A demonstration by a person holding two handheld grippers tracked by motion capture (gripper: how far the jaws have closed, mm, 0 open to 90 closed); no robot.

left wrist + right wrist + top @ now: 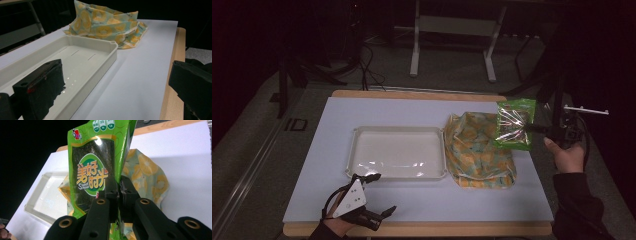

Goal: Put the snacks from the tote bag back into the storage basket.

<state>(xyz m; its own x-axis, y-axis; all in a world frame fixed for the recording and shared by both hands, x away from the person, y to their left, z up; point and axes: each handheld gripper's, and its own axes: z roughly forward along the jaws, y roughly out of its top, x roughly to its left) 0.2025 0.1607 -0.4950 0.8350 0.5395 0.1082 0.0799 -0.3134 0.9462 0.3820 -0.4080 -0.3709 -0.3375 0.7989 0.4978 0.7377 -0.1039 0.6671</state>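
My right tongs (119, 191) pinch the green packet (514, 125) by its edge, so it hangs free in the air above the bag (479, 150) at the mat's right edge. My left tongs (379, 214) rest agape by the near edge, just short of the tray (357, 137), out of the way, I'd say.

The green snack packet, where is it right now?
The green snack packet is at the high view's right, pinched in the right tool above the yellow patterned cloth bag.
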